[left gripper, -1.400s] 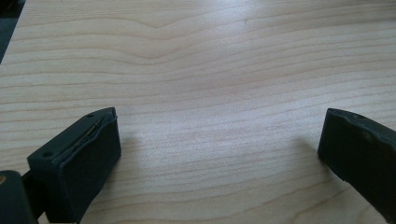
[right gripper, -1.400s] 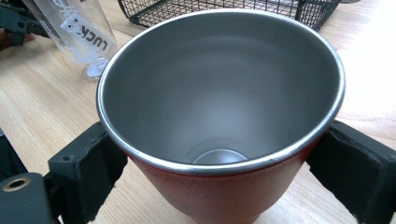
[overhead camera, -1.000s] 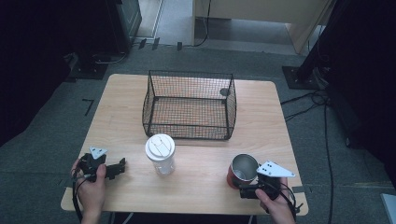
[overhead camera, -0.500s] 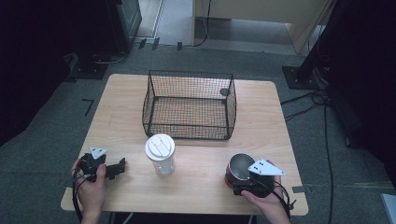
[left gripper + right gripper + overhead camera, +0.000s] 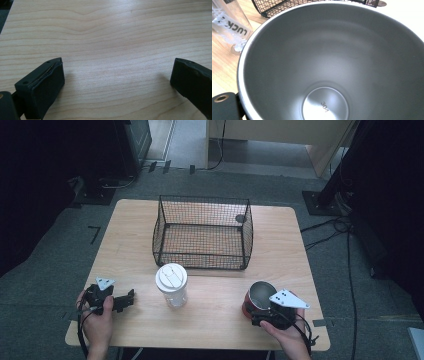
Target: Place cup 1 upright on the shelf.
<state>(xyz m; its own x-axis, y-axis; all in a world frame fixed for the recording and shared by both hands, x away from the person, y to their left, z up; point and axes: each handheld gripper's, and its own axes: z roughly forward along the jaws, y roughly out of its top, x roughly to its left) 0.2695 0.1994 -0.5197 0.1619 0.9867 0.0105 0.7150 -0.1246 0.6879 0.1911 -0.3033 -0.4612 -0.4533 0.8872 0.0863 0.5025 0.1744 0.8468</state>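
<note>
A red metal cup (image 5: 259, 296) with a bare steel inside stands near the table's front right. My right gripper (image 5: 261, 314) is pressed up against its near side, held by a hand. In the right gripper view I look straight down into the cup (image 5: 332, 62), which hides the jaws. My left gripper (image 5: 126, 300) rests low over the wood at the front left, pointing right. In the left gripper view it (image 5: 117, 75) stands open, with bare table between the fingers (image 5: 42, 85).
A black wire basket (image 5: 202, 232) stands at the middle back of the wooden table (image 5: 135, 235). A clear plastic cup with a white lid (image 5: 171, 284) stands in front of it, between the two grippers. The right gripper view shows that cup (image 5: 229, 22) and the basket (image 5: 287, 6).
My right gripper has moved left and closed in on the red cup. The left gripper and the other things have stayed put.
</note>
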